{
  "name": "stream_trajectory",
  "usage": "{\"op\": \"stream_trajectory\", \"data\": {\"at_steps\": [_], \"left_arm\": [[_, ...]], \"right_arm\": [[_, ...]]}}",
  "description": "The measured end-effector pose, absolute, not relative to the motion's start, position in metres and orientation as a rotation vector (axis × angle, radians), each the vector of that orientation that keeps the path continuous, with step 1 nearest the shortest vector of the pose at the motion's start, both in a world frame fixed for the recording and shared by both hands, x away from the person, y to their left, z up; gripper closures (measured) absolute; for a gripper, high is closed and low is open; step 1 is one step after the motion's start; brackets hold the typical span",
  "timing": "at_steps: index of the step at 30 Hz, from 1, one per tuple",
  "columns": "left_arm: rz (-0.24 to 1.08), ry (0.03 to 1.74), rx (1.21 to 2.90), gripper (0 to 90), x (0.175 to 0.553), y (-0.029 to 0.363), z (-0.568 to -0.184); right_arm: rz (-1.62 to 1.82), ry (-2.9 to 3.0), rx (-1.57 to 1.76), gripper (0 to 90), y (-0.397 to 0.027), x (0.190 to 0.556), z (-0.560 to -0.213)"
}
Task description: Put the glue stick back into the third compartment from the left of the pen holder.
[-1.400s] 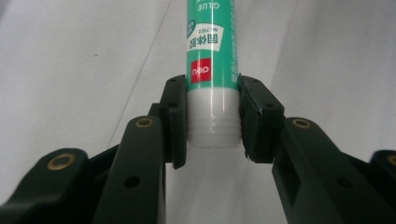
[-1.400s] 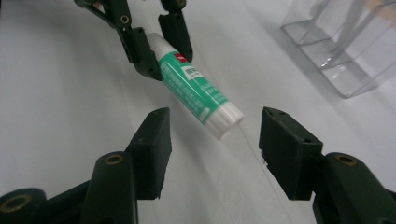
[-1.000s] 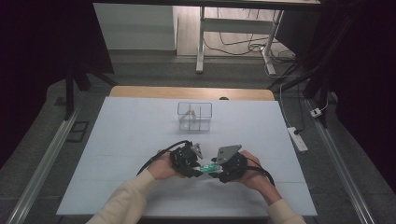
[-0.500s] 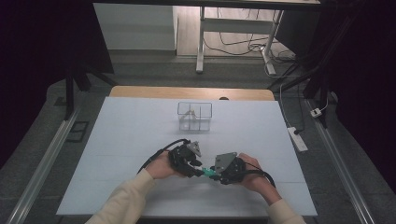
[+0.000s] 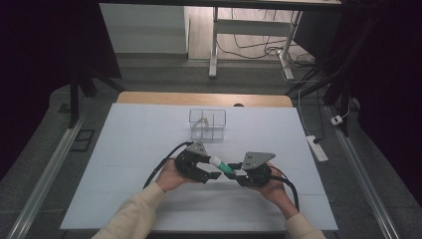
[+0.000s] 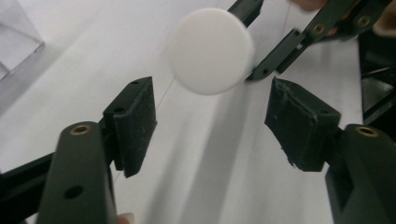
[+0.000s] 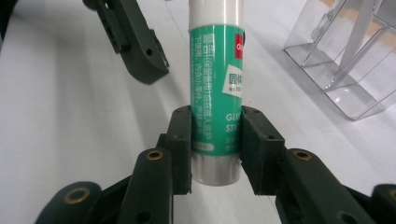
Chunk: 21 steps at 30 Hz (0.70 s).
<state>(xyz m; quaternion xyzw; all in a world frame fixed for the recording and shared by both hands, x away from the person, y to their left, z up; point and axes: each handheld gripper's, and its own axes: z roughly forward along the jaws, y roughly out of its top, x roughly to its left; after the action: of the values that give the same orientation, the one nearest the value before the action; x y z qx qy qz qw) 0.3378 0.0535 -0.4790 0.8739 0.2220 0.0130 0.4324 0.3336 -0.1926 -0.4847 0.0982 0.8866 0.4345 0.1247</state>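
Observation:
A green glue stick (image 7: 215, 88) with a white cap is clamped near its bottom end by my right gripper (image 7: 215, 135), which is shut on it. In the high view the glue stick (image 5: 222, 165) lies between the two hands, cap pointing toward my left gripper (image 5: 212, 168). My right gripper (image 5: 235, 172) holds the other end. The left gripper (image 6: 210, 107) is open, and the round white cap (image 6: 212, 51) floats just beyond its pads (image 6: 135, 116) without touching them.
A clear plastic compartment box (image 5: 207, 123) stands on the white table (image 5: 124, 149) just behind the hands, seen also as a clear box (image 7: 345, 60) at the right. A power strip (image 5: 316, 148) lies at the table's right edge.
The right gripper has tilted a little, bringing the glue stick's white cap up toward the gap of the open left gripper. Both hands have stayed in nearly the same spot.

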Motion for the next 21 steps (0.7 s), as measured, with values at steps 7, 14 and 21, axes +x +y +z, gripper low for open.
{"op": "stream_trajectory", "data": {"at_steps": [7,14,21], "left_arm": [[0.039,0.571,2.118,45.0,0.339,0.056,-0.478],[-0.045,0.575,2.057,59.0,0.343,0.059,-0.48],[-0.053,0.557,2.049,65.0,0.34,0.056,-0.478]], "right_arm": [[1.27,2.583,0.311,65.6,-0.188,0.333,-0.491],[1.259,2.579,0.307,65.5,-0.184,0.331,-0.494],[1.244,2.598,0.292,64.8,-0.182,0.33,-0.497]]}}
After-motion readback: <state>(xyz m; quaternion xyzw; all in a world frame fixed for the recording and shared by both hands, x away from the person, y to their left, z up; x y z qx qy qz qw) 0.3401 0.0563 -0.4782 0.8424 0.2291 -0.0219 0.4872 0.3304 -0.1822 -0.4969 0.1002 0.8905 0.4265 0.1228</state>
